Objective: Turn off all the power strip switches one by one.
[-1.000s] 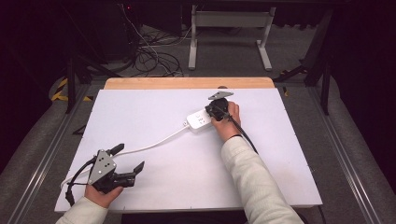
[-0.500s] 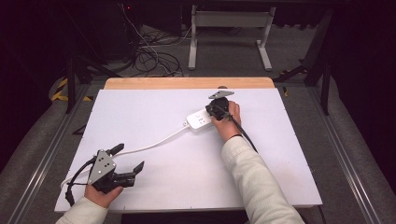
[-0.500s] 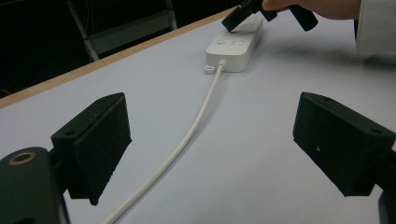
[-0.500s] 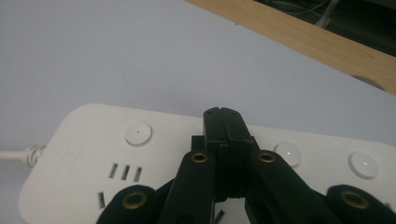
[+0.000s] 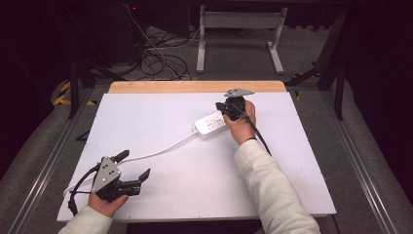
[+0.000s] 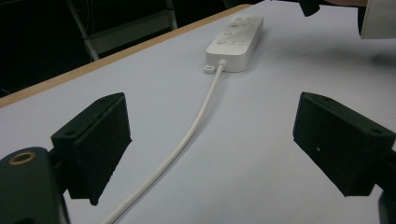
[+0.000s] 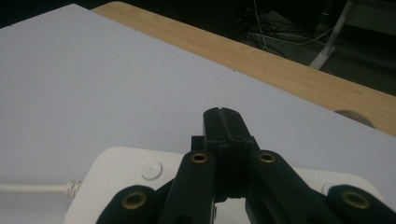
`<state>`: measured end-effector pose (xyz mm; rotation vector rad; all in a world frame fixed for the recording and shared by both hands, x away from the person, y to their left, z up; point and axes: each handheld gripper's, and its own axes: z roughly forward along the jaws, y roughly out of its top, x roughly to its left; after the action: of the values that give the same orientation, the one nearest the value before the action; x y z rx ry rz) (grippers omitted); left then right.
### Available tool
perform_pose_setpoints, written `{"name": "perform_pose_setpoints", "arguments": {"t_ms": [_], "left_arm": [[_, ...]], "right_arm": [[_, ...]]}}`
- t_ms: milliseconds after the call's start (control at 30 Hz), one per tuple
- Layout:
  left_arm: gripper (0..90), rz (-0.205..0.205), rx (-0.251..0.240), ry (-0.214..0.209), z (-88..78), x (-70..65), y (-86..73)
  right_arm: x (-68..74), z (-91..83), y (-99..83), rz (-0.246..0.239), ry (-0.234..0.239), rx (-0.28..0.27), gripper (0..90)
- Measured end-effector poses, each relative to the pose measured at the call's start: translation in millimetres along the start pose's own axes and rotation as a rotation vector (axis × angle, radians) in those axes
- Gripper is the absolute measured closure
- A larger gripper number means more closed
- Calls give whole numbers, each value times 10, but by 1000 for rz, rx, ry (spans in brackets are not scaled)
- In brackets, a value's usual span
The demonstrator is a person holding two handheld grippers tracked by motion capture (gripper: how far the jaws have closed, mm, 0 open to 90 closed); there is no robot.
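right tongs (image 7: 223, 116) closed above white power strip (image 7: 116, 175); left tongs (image 6: 210, 149) open

White table (image 5: 160, 117), tangled floor cables (image 5: 160, 58), metal stand (image 5: 238, 29)

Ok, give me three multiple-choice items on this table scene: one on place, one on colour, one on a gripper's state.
1. Where does the power strip lie?
A. on the floor
B. on the white table, by the right gripper
C. between the left gripper's jaws

2. What colour is the strip's cable?
A. white
B. red
C. black

3. How do the left gripper jaws stand?
A. shut on the cable
B. shut on nothing
C. open, nothing between the pads

Answers: 1 B, the high view shows it beside that hand; 2 A, white in the left gripper view; 3 C, jaws wide apart.
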<state>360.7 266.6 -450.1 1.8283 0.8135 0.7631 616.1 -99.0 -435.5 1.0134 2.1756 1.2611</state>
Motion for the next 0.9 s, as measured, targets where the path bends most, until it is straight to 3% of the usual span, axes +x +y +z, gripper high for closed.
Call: {"name": "perform_pose_setpoints", "arguments": {"t_ms": [300,433,900], "left_arm": [[119,-11,6,-7,9,1,-9],[119,-11,6,-4,12,1,-9],[119,-15,7,-7,10,6,-13]], "right_arm": [[-291,-58,-39,14,-67,38,900],[-414,-37,-100,42,-90,50,900],[-354,132,-189,35,-60,99,900]]}}
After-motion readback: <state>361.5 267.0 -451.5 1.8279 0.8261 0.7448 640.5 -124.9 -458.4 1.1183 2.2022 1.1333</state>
